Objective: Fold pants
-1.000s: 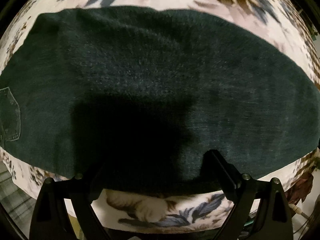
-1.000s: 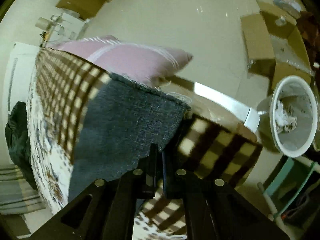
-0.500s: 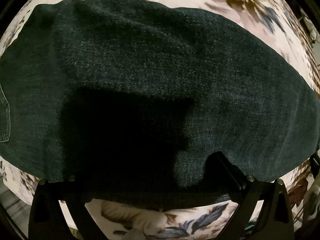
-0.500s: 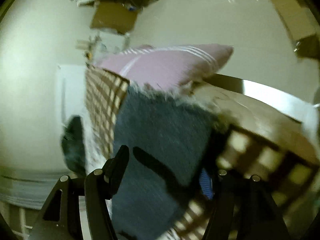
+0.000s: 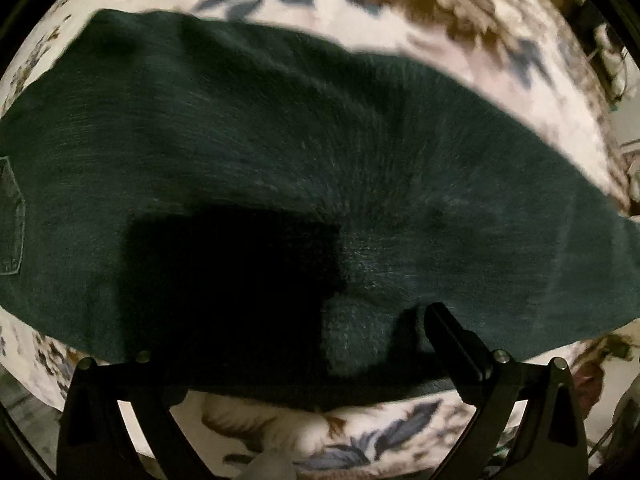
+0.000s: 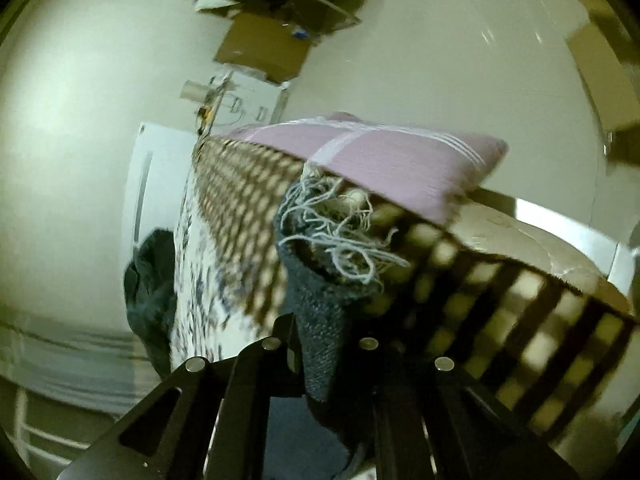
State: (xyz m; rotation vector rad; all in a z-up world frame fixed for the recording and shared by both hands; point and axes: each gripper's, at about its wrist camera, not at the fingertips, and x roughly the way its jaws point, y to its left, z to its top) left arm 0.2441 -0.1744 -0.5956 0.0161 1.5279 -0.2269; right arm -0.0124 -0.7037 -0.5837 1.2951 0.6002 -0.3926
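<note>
Dark denim pants (image 5: 280, 152) lie spread across a floral blanket (image 5: 460, 60) in the left wrist view. My left gripper (image 5: 288, 344) is open, its fingers wide apart over the near edge of the pants; the left finger is lost in shadow. In the right wrist view my right gripper (image 6: 328, 344) is shut on the frayed hem of a pant leg (image 6: 324, 280), lifted off the bed. Loose pale threads (image 6: 340, 232) hang from the hem.
A pink striped pillow (image 6: 392, 156) lies on the plaid and floral bedding (image 6: 248, 200). The bed's edge and light frame (image 6: 560, 224) run to the right. A dark cloth heap (image 6: 152, 280) sits at the far end of the bed. Cardboard boxes (image 6: 264, 48) stand on the floor.
My right gripper opened, then closed on the frayed pant hem and lifted it. The left gripper shifted slightly over the pants and stayed open.
</note>
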